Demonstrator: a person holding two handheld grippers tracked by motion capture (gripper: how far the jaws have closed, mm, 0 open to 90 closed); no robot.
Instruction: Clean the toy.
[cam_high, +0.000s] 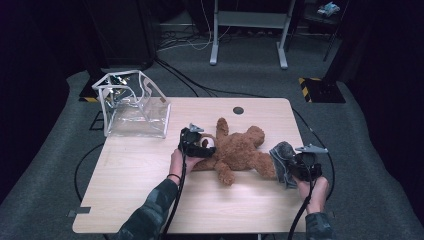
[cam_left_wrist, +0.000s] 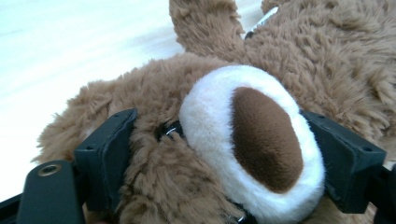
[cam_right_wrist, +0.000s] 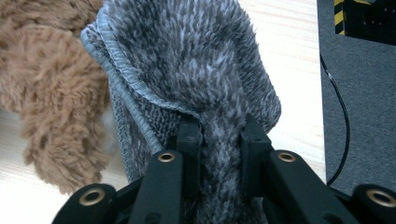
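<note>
— Pale wood table (cam_high: 150, 200), dark carpet all round, cables trailing off behind. What's she got hold of?

— Nearest us, the right gripper (cam_high: 304, 166) has its jaws pinched together on a fold of a grey fuzzy cloth (cam_high: 282, 162), down by the teddy bear (cam_high: 240, 150)'s leg at the right edge of the table. The left gripper (cam_high: 196, 145) has its jaws spread wide around the bear's head, pressing into the fur on both sides.

— Looks like dressing it. What could go wrong?

— I'd say the head grip is soft. Plush squashes, so a tug on the cloth might slide the bear out. And the cloth is held by one thin fold; it could slip free, and it sits close to the table edge.

— Do the close cameras add anything?

— The left gripper view shows the white muzzle (cam_left_wrist: 252, 144) sitting between the jaws, which is too small to make out from above. The right gripper view shows the cloth's stitched hem (cam_right_wrist: 135, 86). From above you get what they miss: the clear box (cam_high: 134, 105) at the far left corner, well apart from the bear.
</note>
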